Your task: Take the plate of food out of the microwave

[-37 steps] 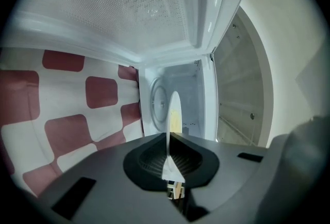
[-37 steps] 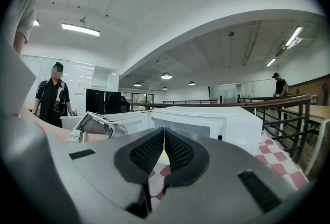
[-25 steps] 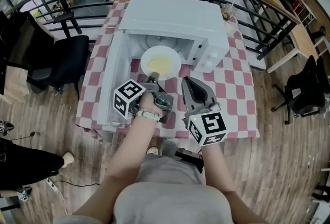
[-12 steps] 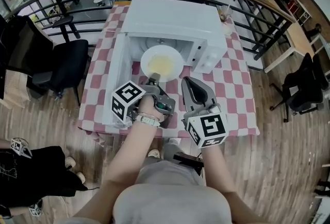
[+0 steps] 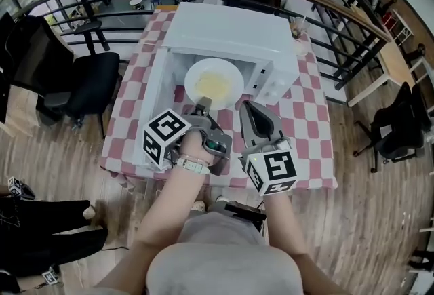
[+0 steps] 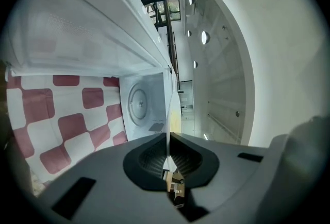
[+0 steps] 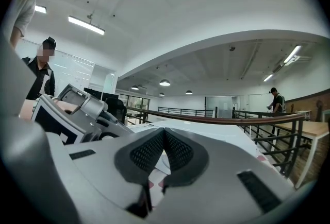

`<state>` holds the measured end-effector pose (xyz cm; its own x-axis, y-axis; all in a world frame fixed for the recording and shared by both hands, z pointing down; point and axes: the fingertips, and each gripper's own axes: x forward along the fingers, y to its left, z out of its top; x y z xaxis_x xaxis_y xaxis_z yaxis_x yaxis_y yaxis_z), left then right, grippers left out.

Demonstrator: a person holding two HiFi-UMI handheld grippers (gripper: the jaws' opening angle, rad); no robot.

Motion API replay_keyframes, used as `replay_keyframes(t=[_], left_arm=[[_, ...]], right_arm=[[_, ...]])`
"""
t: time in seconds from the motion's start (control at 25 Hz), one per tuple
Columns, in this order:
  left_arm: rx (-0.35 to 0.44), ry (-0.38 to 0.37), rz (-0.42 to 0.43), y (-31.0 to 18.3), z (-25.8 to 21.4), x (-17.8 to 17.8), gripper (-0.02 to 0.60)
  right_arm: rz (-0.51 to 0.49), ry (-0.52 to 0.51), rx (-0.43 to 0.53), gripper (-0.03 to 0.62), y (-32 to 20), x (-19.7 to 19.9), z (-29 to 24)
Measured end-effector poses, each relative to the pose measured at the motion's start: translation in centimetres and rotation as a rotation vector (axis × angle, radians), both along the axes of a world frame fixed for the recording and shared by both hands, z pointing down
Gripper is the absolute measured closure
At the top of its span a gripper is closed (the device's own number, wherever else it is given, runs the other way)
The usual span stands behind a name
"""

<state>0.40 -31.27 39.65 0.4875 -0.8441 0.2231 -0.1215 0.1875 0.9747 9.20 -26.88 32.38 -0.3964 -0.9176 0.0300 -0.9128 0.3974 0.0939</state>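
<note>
Left hand-held gripper (image 5: 201,109) is clenched on the near rim of the round white plate of yellow food (image 5: 214,82) (the rim runs edge-on between the pads in its own view). The plate sits in the mouth of the white microwave (image 5: 230,30), with a gap to the open door (image 5: 150,104) on the left and to the control panel (image 5: 274,76) on the right. Right hand-held gripper (image 5: 252,108) is closed on nothing, just beside the left one, over the red-and-white checked tabletop (image 5: 306,125).
</note>
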Motion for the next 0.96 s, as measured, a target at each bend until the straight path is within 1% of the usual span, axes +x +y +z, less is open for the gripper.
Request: replay_keyframes(t=[0.32,0.96], left_arm=[[0.017,0.016,-0.027,0.5,-1.5,0.1,0.572],[0.030,0.018,-0.043,1.5,-2.6,0.4,0.572]], right_arm=[[-0.013,0.019,0.005,0.568,0.2,0.7,-0.8],[-0.027,0.017,0.015,0.568,0.5,1.2,-1.8]])
